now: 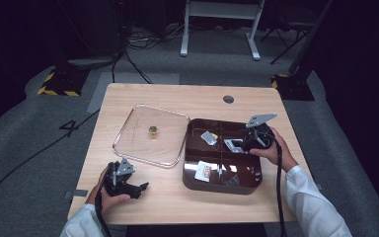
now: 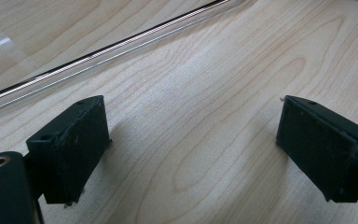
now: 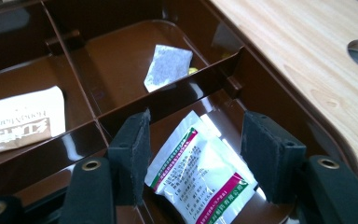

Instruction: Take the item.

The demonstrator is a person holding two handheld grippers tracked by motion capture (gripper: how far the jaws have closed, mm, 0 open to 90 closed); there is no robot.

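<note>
Right gripper (image 3: 193, 158): jaws wide apart, straddling a white sachet (image 3: 200, 175) inside the brown divided tray (image 3: 168, 100). Left gripper (image 2: 191, 149): spread, empty, beside the clear lid (image 1: 150, 134).

1 brown tray (image 1: 192, 180), 1 clear lid (image 1: 128, 143), 4 packets (image 3: 200, 168).

1. The pale wooden worktop (image 1: 197, 98) is lit from above; the room around it is dark.
2. Glare streaks the glossy brown divided tray (image 3: 121, 51).
3. Soft shadows lie under the left black tongs (image 2: 191, 154).
4. The high view is soft and grainy.
</note>
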